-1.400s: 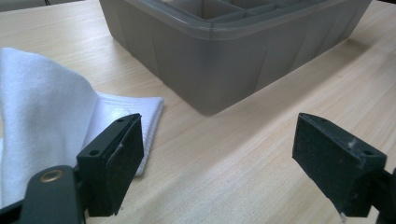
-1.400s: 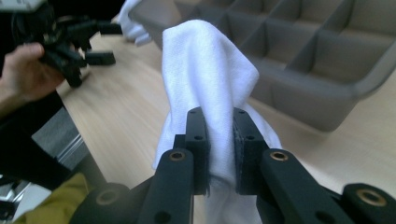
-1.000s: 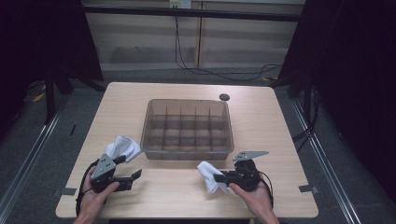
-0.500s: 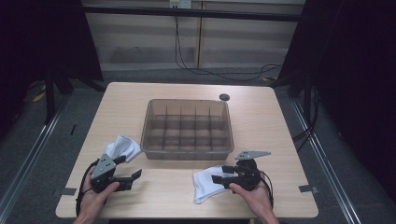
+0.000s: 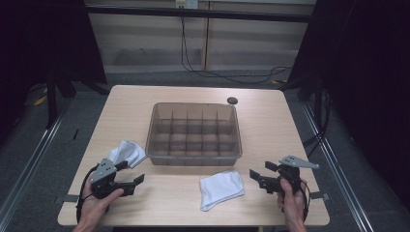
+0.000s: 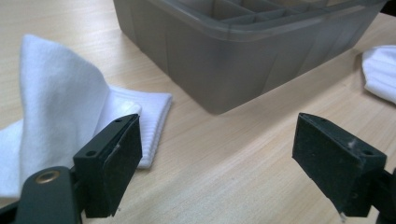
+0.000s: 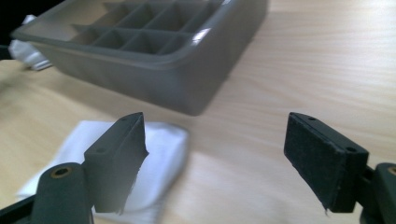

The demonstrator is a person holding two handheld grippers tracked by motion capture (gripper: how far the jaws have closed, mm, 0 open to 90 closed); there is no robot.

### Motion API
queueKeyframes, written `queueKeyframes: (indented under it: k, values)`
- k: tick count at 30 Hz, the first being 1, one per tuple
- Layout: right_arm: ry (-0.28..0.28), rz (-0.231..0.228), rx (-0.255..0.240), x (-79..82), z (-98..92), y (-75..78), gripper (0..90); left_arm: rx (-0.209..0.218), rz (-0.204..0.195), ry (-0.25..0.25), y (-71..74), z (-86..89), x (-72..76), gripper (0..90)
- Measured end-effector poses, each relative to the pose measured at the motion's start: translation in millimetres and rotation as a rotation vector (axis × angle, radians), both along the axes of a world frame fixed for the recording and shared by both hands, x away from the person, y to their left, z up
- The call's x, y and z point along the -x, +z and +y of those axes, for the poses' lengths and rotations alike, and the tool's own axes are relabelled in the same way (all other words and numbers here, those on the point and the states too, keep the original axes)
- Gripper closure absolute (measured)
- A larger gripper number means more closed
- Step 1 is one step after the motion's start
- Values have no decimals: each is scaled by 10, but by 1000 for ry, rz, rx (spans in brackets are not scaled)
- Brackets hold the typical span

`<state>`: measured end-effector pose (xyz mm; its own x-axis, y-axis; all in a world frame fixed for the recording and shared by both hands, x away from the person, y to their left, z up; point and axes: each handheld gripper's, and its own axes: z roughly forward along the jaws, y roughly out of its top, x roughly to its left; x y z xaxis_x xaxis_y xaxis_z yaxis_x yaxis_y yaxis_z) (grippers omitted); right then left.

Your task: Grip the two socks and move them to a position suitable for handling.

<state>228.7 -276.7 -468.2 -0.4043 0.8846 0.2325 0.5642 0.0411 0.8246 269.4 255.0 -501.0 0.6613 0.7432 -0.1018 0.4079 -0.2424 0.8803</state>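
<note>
— Where are the cloths?
— One flat white cloth lower centre, another crumpled white cloth lower left, flanking the grey plastic divided bin on the wooden worktop.
— Grippers?
— Left gripper and right gripper: jaws apart, empty.

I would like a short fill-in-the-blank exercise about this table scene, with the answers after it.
1. The grey plastic divided tray stands on the ______ table.
2. Both white folded cloths, and, lie ______ the tray.
3. The left claw and the right claw are both ______.

Answers: wooden; outside; open
</note>
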Motion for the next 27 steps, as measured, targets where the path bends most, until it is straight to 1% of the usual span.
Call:
queueKeyframes:
  k: [1, 2, 3, 4, 5, 6, 7, 8, 9, 10, 11, 12, 13, 14, 15, 16, 17, 18, 19, 21, 22, 23, 24, 26, 27]
  values:
    - [-27, -22, 15, -11, -44, -20, 214, -6, 8, 2, 10, 5, -10, 158]
    - [-44, -36, 12, -24, -88, -43, 218, -17, 5, 1, 23, 4, -12, 158]
    - [-54, -43, 18, -36, -118, -61, 213, -49, -21, -1, 49, 5, -16, 159]
    - [-88, -51, 37, -58, -159, -91, 212, -51, -23, -1, 69, 2, -24, 159]
    - [-110, -53, 34, -74, -180, -117, 219, -51, -13, -10, 89, 5, -46, 159]
    - [-108, -45, 38, -88, -190, -141, 209, -66, -4, -13, 112, 6, -70, 162]
    - [-102, -41, 61, -104, -190, -166, 180, -78, -5, -9, 132, 3, -94, 168]
    - [-109, -51, 80, -118, -183, -195, 177, -93, -5, -3, 148, 5, -112, 171]
    - [-111, -60, 75, -124, -186, -218, 192, -107, 0, -9, 172, 10, -153, 182]
    - [-119, -67, 68, -133, -190, -251, 198, -121, -7, -3, 195, 25, -185, 212]
    - [-119, -59, 75, -142, -187, -273, 197, -110, -8, 8, 206, 35, -210, 234]
    - [-118, -56, 74, -147, -184, -287, 196, -104, 12, 12, 230, 58, -266, 228]
    - [-116, -56, 79, -155, -180, -304, 192, -114, 20, 13, 241, 62, -299, 214]
    - [-110, -51, 89, -162, -181, -310, 185, -110, 25, 19, 266, 85, -356, 220]
    - [-117, -46, 115, -172, -174, -312, 186, -85, 27, 26, 274, 99, -386, 222]
    - [-121, -43, 119, -180, -172, -316, 187, -96, 33, 36, 287, 101, -440, 225]
    - [-116, -44, 113, -195, -179, -327, 187, -109, 26, 37, 296, 101, -468, 227]
    - [-122, -40, 120, -198, -177, -330, 187, -103, 35, 33, 296, 98, -518, 227]
    - [-128, -42, 126, -199, -178, -335, 187, -110, 46, 34, 288, 87, -556, 227]
    - [-128, -46, 120, -206, -189, -342, 186, -143, 55, 27, 268, 61, -610, 224]
    - [-134, -49, 118, -205, -190, -343, 186, -165, 64, 31, 242, 51, -652, 222]
    - [-138, -56, 114, -203, -198, -347, 186, -168, 70, 40, 219, 50, -686, 222]
    - [-136, -52, 103, -203, -199, -353, 186, -165, 79, 45, 202, 45, -710, 222]
    - [-136, -50, 109, -204, -197, -363, 186, -175, 105, 41, 170, 42, -769, 216]
    - [-133, -52, 105, -206, -195, -371, 185, -195, 122, 32, 147, 36, -803, 205]
